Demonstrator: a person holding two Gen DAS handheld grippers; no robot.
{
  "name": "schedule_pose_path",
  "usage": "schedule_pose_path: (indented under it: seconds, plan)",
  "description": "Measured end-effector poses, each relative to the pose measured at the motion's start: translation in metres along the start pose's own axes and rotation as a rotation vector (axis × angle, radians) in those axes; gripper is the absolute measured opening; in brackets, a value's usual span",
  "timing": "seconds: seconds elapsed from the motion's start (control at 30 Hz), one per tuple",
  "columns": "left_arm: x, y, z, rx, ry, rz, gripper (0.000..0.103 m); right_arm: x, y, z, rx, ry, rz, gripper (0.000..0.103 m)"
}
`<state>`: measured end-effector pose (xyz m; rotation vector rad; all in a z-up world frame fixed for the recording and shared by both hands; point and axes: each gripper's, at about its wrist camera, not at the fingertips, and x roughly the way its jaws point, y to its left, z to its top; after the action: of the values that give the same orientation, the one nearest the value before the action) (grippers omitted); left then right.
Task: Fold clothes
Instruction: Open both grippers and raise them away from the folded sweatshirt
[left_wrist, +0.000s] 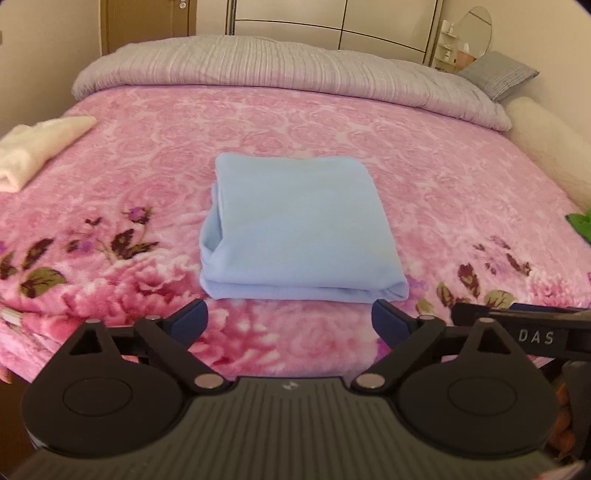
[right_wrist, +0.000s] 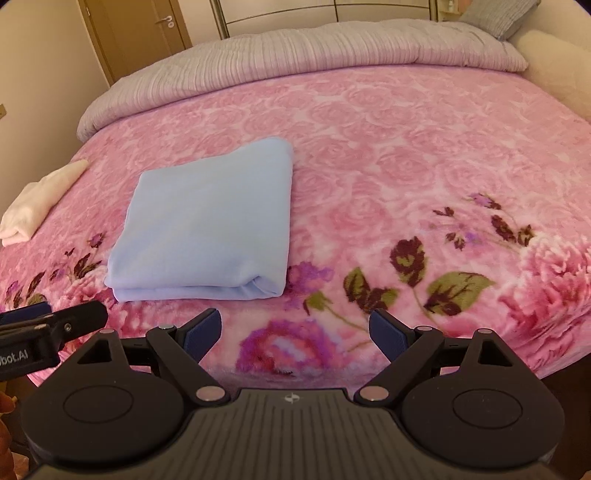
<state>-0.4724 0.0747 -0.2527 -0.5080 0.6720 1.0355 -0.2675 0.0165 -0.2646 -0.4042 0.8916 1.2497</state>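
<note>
A light blue garment (left_wrist: 299, 229) lies folded into a thick rectangle on the pink floral blanket (left_wrist: 424, 177), seen also in the right wrist view as the blue garment (right_wrist: 207, 221). My left gripper (left_wrist: 290, 321) hovers just short of its near edge, open, nothing between its blue pads. My right gripper (right_wrist: 295, 330) is open too, over the blanket (right_wrist: 406, 155) to the right of the fold's near corner. Each gripper shows at the edge of the other's view: the right gripper (left_wrist: 524, 326), the left gripper (right_wrist: 48, 321).
A folded cream garment (left_wrist: 40, 147) lies at the bed's left edge. A grey quilt (left_wrist: 280, 66) is bunched along the far side, with a grey pillow (left_wrist: 498, 74) at the right. Something green (left_wrist: 580, 225) peeks in at the right. A door (right_wrist: 136, 33) and wardrobe stand behind.
</note>
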Motion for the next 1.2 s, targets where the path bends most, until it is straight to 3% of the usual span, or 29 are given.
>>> schedule_pose_path:
  seconds: [0.2, 0.9, 1.2]
  plan:
    - [-0.007, -0.006, -0.006, 0.025, 0.0, 0.058, 0.102, 0.0, -0.004, -0.005, 0.017, 0.021, 0.016, 0.089]
    - [-0.044, 0.004, -0.022, -0.016, -0.046, 0.185, 0.102, -0.015, 0.025, -0.011, -0.096, -0.008, 0.05, 0.09]
    - [-0.043, 0.023, -0.019, -0.041, -0.059, 0.162, 0.102, -0.021, 0.041, -0.008, -0.126, -0.031, 0.027, 0.09]
